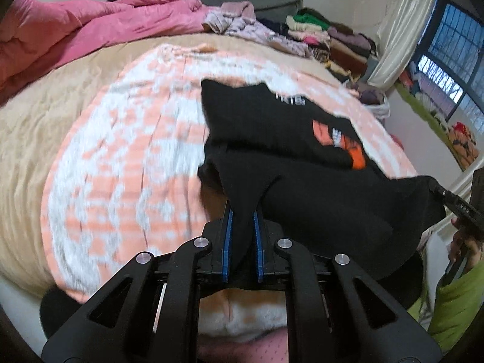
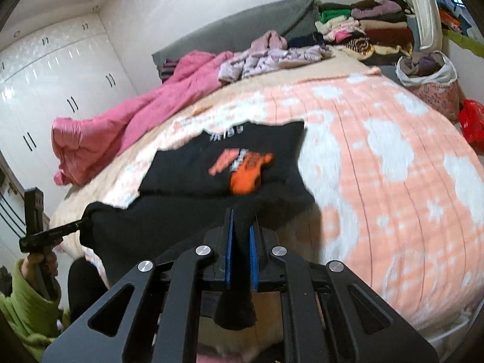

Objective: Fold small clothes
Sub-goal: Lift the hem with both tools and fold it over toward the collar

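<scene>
The fold looks barely begun: the left tongs [image 1: 242, 224] and right tongs [image 2: 240, 227] each pinch a near-edge corner of the black shirt [image 1: 272, 127], whose printed far part lies on the peach blanket [image 1: 127, 157]. Around the bed: pink duvet [image 1: 90, 24], stacked clothes [image 2: 378, 27], white wardrobe [image 2: 60, 69].

The left gripper [image 1: 242, 220] and the right gripper [image 2: 241, 222] both point down at a slant with their jaws squeezed shut on black cloth, and a hand [image 2: 39, 264] in a green sleeve [image 2: 24, 305] holds the left one from below.
</scene>
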The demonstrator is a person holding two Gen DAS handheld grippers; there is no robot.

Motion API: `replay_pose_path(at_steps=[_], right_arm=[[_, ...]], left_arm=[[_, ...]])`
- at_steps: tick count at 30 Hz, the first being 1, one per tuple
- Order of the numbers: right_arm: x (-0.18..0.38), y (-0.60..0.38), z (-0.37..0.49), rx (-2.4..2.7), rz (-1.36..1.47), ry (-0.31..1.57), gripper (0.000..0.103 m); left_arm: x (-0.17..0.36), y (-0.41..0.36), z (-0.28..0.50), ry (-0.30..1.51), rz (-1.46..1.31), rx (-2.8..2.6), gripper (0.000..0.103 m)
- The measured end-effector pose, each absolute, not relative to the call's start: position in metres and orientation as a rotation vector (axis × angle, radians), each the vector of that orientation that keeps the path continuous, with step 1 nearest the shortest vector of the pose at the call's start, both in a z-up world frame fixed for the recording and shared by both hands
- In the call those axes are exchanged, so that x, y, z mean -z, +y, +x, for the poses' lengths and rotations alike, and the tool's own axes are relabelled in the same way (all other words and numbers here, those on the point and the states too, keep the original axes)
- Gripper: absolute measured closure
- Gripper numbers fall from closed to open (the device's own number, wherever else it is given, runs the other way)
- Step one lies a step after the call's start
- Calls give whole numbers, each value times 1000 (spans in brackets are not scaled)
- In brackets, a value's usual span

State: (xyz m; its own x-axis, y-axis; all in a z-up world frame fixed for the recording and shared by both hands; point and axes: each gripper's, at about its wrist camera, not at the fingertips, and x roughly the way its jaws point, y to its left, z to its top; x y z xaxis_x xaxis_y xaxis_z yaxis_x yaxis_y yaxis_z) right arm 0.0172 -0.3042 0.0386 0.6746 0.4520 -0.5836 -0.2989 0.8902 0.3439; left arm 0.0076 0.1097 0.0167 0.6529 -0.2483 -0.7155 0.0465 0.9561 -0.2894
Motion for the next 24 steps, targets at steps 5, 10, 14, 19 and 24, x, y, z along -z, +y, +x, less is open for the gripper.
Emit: replay_pose_path(at_steps=[5, 10, 14, 19, 24], right_arm=[[-56, -298, 55, -417, 234, 658, 95], [-59, -291, 94, -385, 230, 646, 95], [-55, -293, 126, -334, 238, 654, 95], [-40, -300, 157, -273, 265, 691, 95], [-21, -299, 182, -233, 250, 738, 95]], left_arm=[[-26, 113, 41, 811, -270, 154, 98], [-24, 122, 82, 806, -306, 125, 98], [-20, 129, 110, 818, -345, 102, 98], [-11, 133, 137, 831, -388, 68, 98], [-1, 132, 154, 848, -399, 41, 98]])
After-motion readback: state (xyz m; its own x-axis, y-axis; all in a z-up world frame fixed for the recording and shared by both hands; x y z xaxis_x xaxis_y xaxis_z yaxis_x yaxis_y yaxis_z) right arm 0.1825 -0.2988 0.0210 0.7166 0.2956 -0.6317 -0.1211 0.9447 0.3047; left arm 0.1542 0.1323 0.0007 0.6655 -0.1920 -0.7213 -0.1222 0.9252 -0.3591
